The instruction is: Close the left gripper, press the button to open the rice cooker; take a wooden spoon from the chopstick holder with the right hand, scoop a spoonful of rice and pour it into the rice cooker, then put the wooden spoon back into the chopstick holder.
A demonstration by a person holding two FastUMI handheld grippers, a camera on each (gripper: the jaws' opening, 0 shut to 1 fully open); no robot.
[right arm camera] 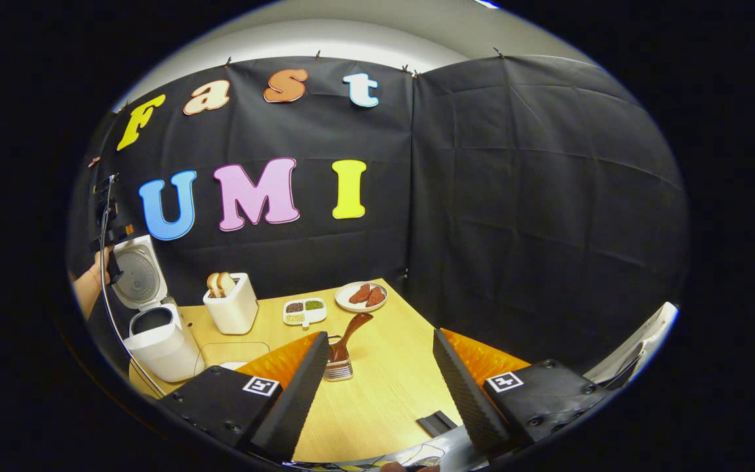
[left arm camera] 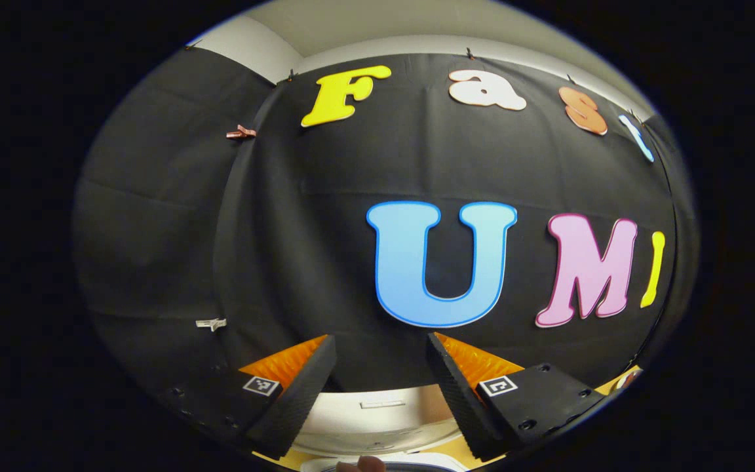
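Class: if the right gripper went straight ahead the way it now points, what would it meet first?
Most likely the wooden spoon in its holder on the table. They sit just ahead of the open right gripper, slightly toward one of its fingers. Depth is hard to judge.

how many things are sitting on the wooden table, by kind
White rice cooker with lid up: 1
White toaster holding bread slices: 1
White divided dish of grains: 1
White round plate with reddish pieces: 1
Metal chopstick holder with brown wooden spoon: 1
Clear shallow tray: 1
Small black flat piece: 1
Total: 7
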